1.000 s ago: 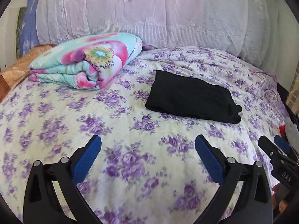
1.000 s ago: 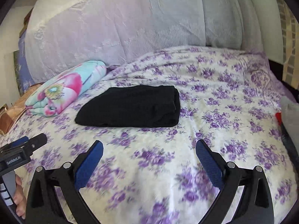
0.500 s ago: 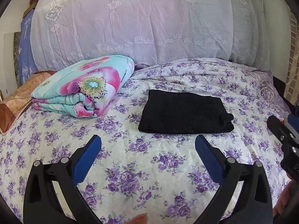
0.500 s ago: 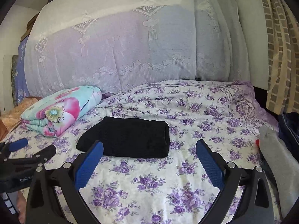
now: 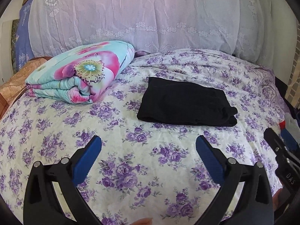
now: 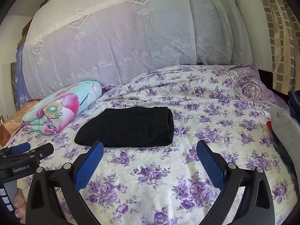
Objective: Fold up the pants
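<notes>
Neatly folded into a flat rectangle, the black pants (image 5: 184, 102) lie on the purple-flowered bedsheet (image 5: 131, 168) at about one o'clock from the left gripper (image 5: 148, 150) — well apart from its blue pads (image 5: 88, 157), which stand spread wide with nothing between them. From the right wrist view the same pants (image 6: 129, 127) sit at roughly eleven o'clock, just beyond the right gripper (image 6: 150, 154), whose jaws are likewise fully apart and empty; its left pad (image 6: 90, 165) overlaps the near edge of the cloth in the picture, though whether it touches cannot be told. A folded floral quilt (image 5: 80, 73) in teal and pink rests at ten o'clock of the pants, near them but apart, and a white lace cover (image 5: 150, 18) rises behind at twelve. Grey cloth (image 6: 283, 127) lies at three o'clock by the bed's edge — beside a small red item (image 6: 269, 125) too small to name
</notes>
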`<state>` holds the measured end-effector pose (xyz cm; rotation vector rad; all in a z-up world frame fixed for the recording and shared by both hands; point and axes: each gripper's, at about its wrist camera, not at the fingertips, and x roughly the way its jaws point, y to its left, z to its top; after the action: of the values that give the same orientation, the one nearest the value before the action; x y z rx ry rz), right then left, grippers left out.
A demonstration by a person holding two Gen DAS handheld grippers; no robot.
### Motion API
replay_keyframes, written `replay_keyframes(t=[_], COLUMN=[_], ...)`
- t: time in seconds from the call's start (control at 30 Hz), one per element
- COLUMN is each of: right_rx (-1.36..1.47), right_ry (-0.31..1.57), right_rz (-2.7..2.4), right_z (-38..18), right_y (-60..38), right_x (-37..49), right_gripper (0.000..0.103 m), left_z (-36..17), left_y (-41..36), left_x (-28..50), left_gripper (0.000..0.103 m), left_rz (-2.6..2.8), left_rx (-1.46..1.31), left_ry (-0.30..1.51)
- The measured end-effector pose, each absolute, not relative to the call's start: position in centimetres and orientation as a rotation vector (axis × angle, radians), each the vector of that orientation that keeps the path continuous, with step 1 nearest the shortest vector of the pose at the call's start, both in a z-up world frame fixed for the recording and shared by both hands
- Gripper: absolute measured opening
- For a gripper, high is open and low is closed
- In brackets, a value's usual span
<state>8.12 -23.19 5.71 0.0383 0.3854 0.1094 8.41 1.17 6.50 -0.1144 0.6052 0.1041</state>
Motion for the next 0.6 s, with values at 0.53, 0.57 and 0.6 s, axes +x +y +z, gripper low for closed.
replay_keyframes(t=[0.53, 0.57, 0.6], right_rx=[-0.026, -0.027, -0.026], right_ry=[0.405, 0.407, 0.408], right_rz=[0.082, 0.082, 0.083], right_z=[5.1, 5.1, 5.1], right_y=[-22.4, -22.4, -22.4], right_x=[8.0, 8.0, 8.0], right_gripper=[0.099, 0.099, 0.099], left_z=[6.8, 6.8, 6.7], left_y=[0.9, 0.6, 0.3], left_x=[7.4, 7.4, 7.3], left_gripper=[0.098, 0.098, 0.098], left_rz=[0.106, 0.102, 0.092], left_rx=[-0.092, -0.082, -0.071], left_ry=[0.59, 0.591, 0.593])
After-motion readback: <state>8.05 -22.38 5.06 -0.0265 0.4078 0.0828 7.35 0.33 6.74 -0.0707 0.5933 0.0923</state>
